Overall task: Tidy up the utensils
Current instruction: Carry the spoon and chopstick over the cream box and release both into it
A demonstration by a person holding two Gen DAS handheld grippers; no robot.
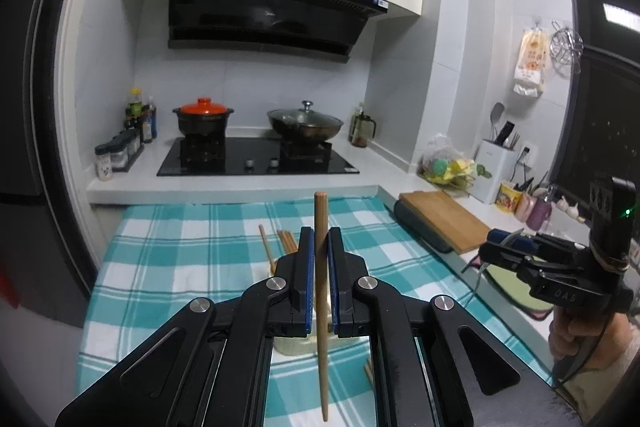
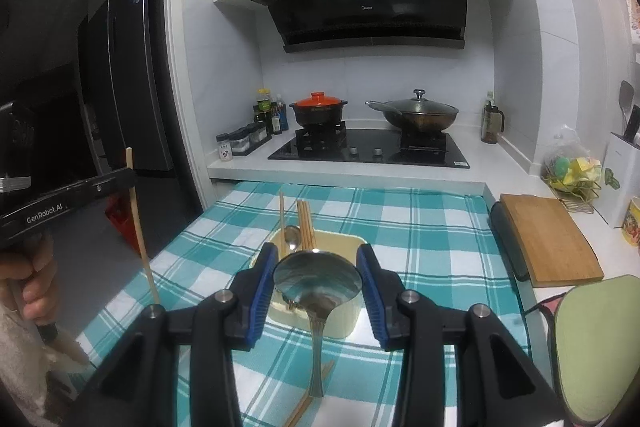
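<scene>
My left gripper point(image 1: 320, 233) is shut on a wooden chopstick point(image 1: 321, 307) that stands upright between its blue pads. Beneath it sits a cream container point(image 1: 290, 349) with several chopsticks point(image 1: 286, 241) leaning out of it. My right gripper point(image 2: 316, 255) is shut on the bowl of a steel spoon point(image 2: 316, 281), whose handle hangs down toward me above the cream container point(image 2: 340, 323). That container holds chopsticks point(image 2: 306, 227) and another spoon point(image 2: 292, 235). In the right wrist view the left gripper point(image 2: 127, 178) shows at the far left with its chopstick point(image 2: 140, 227). The right gripper point(image 1: 504, 245) appears at the right of the left wrist view.
A teal checked cloth point(image 2: 420, 227) covers the counter, with loose chopsticks point(image 2: 320, 381) near its front. A wooden cutting board point(image 2: 548, 239) and green mat point(image 2: 596, 343) lie to the right. Behind are the stove point(image 2: 368, 149), an orange-lidded pot point(image 2: 318, 107) and a wok point(image 2: 416, 113). A dark fridge point(image 2: 120, 87) stands left.
</scene>
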